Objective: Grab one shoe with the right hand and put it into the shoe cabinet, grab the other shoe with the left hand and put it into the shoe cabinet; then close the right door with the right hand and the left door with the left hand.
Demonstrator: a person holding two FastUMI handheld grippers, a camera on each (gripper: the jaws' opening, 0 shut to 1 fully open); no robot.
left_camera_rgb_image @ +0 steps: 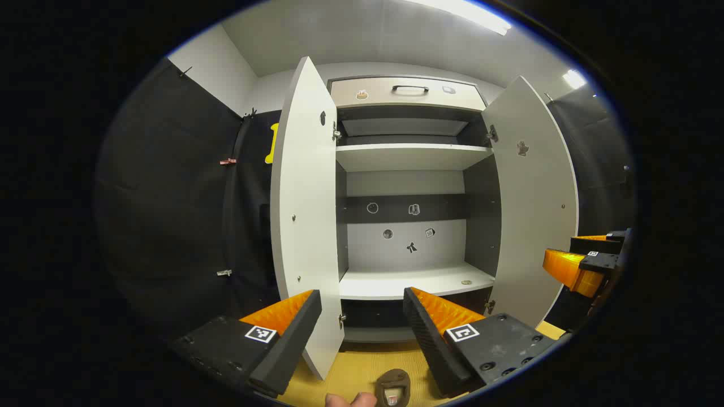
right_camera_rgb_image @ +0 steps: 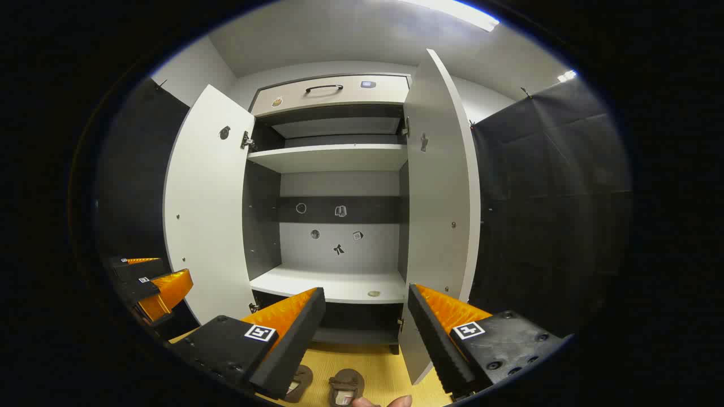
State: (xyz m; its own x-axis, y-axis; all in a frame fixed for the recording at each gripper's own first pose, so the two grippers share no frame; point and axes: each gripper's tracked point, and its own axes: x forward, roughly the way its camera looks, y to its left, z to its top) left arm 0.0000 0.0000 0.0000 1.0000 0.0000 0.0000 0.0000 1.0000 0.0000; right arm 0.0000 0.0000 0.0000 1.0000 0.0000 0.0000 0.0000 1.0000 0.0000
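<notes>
Fingers of the left hand-held gripper (left_camera_rgb_image: 362,308) stood wide apart at the bottom of the left gripper view, holding nothing; the right hand-held gripper (right_camera_rgb_image: 366,305) was likewise spread wide and empty at the bottom of the right gripper view. At the very bottom edge of each view a fingertip of the person just showed.

Just beyond the fingers, low in the frame, lay the shoes on the yellow floor (right_camera_rgb_image: 379,359). In the right gripper view two brown shoes sat side by side at bottom centre: one shoe (right_camera_rgb_image: 346,387) in the open, the other shoe (right_camera_rgb_image: 298,382) partly hidden behind the left finger. In the left gripper view one brown shoe (left_camera_rgb_image: 393,387) showed at bottom centre.

Farther off, filling the middle of both views, stood the shoe cabinet (right_camera_rgb_image: 331,158) with the left door (right_camera_rgb_image: 206,209) and the right door (right_camera_rgb_image: 438,192) both swung open. Its lower shelf (right_camera_rgb_image: 334,285) carried only a small round sticker or disc, and the upper shelf looked bare. A drawer with a dark handle (right_camera_rgb_image: 324,88) ran across the top.

Judging from this, the task had barely begun: neither shoe was grasped or stowed, and both doors remained to be closed. The right-hand pick-up looked like the step at hand.
</notes>
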